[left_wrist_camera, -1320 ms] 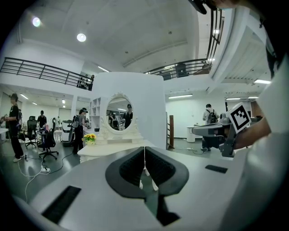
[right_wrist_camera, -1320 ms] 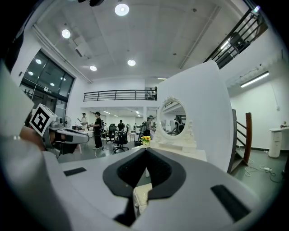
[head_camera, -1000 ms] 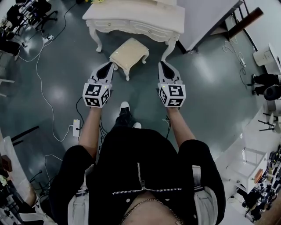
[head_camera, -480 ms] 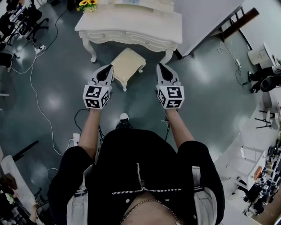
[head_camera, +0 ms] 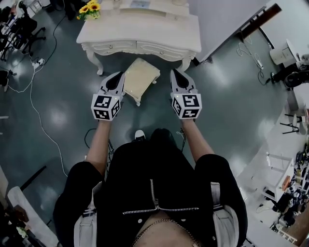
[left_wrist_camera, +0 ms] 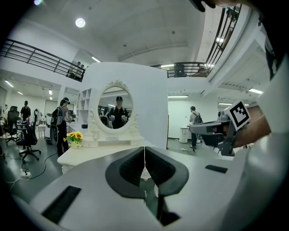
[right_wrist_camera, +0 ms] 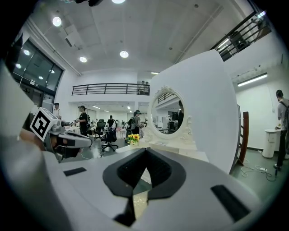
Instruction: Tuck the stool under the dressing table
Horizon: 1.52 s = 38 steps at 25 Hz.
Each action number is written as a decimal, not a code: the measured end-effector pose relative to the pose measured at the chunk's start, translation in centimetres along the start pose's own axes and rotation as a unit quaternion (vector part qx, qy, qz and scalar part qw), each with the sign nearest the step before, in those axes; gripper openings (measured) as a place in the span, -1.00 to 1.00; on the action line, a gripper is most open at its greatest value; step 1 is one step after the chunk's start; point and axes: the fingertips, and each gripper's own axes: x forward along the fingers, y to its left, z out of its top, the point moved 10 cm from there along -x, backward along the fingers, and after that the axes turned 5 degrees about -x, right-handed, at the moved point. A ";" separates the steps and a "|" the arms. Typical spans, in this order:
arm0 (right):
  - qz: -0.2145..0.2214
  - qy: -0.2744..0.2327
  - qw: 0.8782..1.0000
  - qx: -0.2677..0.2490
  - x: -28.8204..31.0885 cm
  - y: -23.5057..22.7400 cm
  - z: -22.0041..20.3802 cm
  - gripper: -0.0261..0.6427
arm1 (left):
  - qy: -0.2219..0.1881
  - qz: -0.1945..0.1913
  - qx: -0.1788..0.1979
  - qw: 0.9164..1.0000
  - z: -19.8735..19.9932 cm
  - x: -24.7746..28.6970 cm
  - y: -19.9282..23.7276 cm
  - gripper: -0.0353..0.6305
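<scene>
The cream cushioned stool [head_camera: 140, 77] stands on the grey floor just in front of the white dressing table [head_camera: 140, 29], its far end near the table's front edge. My left gripper [head_camera: 119, 75] hovers by the stool's left side and my right gripper [head_camera: 175, 73] by its right side; both are shut and hold nothing. In the left gripper view the shut jaws [left_wrist_camera: 144, 155] point at the table's oval mirror [left_wrist_camera: 115, 108]. In the right gripper view the jaws [right_wrist_camera: 145, 155] meet at their tips, and a strip of the stool [right_wrist_camera: 140, 200] shows below them.
A vase of sunflowers [head_camera: 90, 8] stands on the table's left end. A white partition [head_camera: 227, 19] rises right of the table. Cables [head_camera: 34, 96] trail across the floor at the left, near office chairs [head_camera: 19, 24]. Several people stand in the background.
The person has stepped toward the dressing table. Both grippers have moved forward together and now flank the stool instead of trailing behind it. Their jaws stayed shut.
</scene>
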 end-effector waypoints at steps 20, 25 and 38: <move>0.087 -0.001 0.996 0.001 20.6 -10.3 1.6 -0.90 | 0.004 0.078 -0.018 0.997 4.1 15.4 7.2 -0.83; 0.166 -0.004 0.986 -0.011 27.4 -12.3 2.4 -0.90 | -0.003 0.149 -0.034 0.988 4.9 17.5 8.1 -0.83; 0.314 -0.006 0.949 -0.038 37.7 -7.0 2.8 -0.90 | -0.004 0.280 -0.082 0.957 2.5 14.8 11.1 -0.83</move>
